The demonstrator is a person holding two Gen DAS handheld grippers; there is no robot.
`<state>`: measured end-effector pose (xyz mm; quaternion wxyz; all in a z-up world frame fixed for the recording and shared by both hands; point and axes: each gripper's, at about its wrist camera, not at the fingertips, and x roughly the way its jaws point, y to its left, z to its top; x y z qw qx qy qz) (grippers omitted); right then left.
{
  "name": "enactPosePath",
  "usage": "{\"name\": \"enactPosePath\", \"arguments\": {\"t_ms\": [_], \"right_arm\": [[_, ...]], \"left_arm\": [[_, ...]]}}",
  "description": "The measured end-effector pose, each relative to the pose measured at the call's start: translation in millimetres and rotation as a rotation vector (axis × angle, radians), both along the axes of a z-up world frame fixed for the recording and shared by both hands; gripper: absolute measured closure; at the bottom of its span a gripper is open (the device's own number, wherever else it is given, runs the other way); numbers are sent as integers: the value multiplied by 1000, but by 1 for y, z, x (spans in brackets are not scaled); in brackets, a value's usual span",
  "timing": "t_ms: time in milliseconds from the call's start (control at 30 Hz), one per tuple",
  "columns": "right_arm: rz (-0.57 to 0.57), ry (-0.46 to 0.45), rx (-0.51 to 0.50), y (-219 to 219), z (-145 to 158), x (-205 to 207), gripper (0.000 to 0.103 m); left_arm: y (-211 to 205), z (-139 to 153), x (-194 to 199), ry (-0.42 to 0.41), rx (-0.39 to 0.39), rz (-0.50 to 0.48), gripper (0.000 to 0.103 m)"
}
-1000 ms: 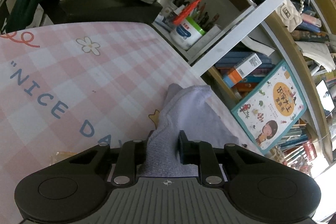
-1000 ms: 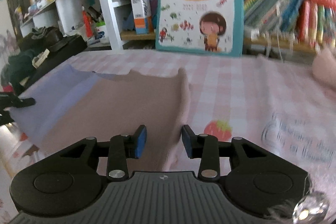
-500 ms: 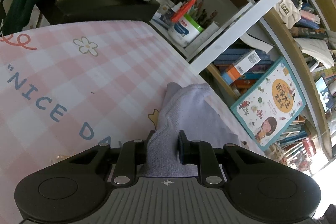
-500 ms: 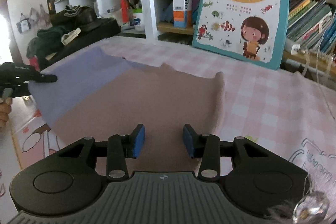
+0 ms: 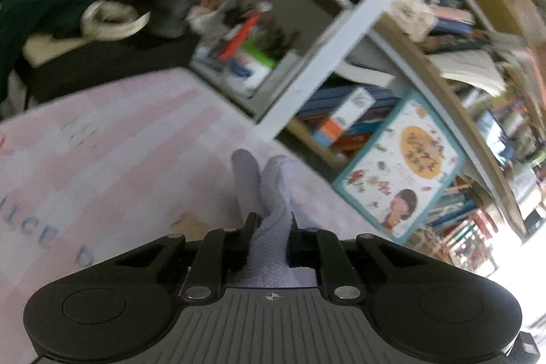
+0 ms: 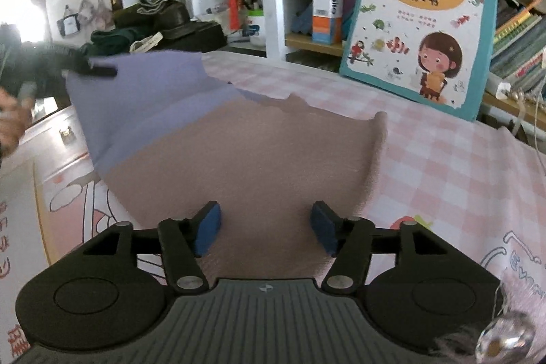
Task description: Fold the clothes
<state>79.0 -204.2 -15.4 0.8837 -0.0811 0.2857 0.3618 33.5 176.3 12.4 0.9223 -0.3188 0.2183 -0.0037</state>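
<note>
Item: soft lavender knit cloth [image 6: 163, 98], spread on our pink checked desk [image 6: 443, 166]. Left tongs [image 5: 271, 227] have just been closing, clamped on a bunched corner — held off the left edge for folding over. Right tongs [image 6: 264, 227] have just been opening, empty above the near edge.

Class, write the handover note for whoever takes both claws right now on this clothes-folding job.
Left claw: shut on a corner of the purple garment, held up off the table.
Right claw: open, its jaws have just been opening; the cloth lies beneath, ungripped.
Garment: spread across the pink checked tablecloth, in front of the picture book.
Done: one corner lifted.
Left: carry it over, lay it down, flatten, finish folding.
</note>
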Motion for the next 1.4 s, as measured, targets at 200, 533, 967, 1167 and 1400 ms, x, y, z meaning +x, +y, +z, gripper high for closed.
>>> {"name": "enactPosePath", "arguments": {"t_ms": [200, 533, 967, 1167, 1400], "right_arm": [[-2, -10, 21, -3, -3, -1, 41], [1, 8, 58, -8, -4, 1, 41], [7, 12, 83, -11, -6, 1, 41], [7, 8, 78, -10, -6, -1, 41], [9, 9, 79, -10, -6, -1, 41]], "left_arm": [[-41, 37, 6, -67, 111, -94, 91], [-143, 63, 20, -179, 125, -387, 93], [-205, 31, 2, -57, 524, -426, 66], [-148, 35, -10, -13, 528, -211, 47], [-48, 11, -21, 154, 257, 61, 45]]}}
